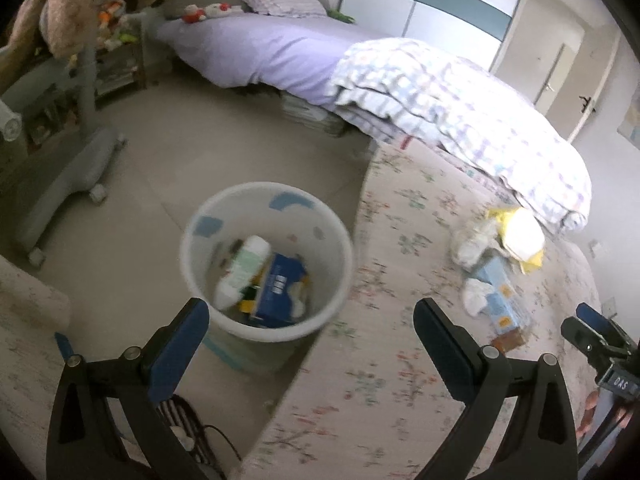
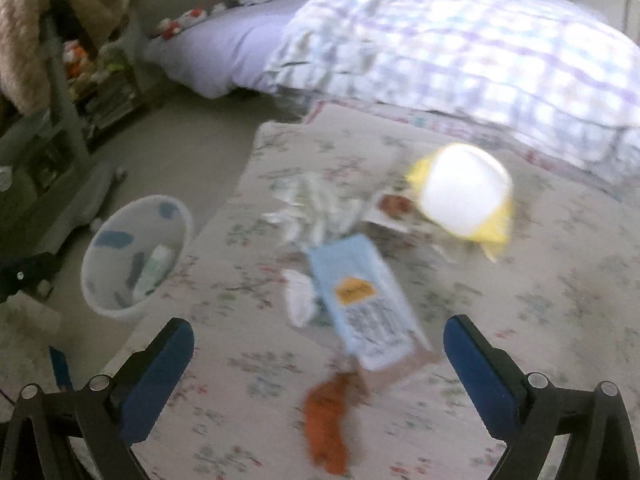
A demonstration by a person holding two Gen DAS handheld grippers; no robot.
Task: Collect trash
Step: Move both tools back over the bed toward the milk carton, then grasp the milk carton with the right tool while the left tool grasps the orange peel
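Note:
A white waste bin (image 1: 224, 216) stands on the floor beside the floral bedspread (image 1: 400, 264); a white bottle (image 1: 244, 268) and a blue box (image 1: 280, 288) lie inside. My left gripper (image 1: 310, 320) is open and empty above the bin's near rim. On the bedspread lie a light blue carton (image 2: 360, 300), crumpled plastic (image 2: 316, 204), a white tissue (image 2: 298, 296), a yellow-and-white wrapper (image 2: 464, 196) and an orange scrap (image 2: 326, 420). My right gripper (image 2: 318, 344) is open and empty just short of the carton. The bin also shows in the right wrist view (image 2: 100, 276).
A checked quilt (image 1: 460, 104) lies bunched on the bed behind the trash. A grey chair base on castors (image 1: 68, 184) and a cluttered shelf (image 1: 116, 64) stand left of the bin. Black cables (image 1: 188, 420) lie on the floor under my left gripper.

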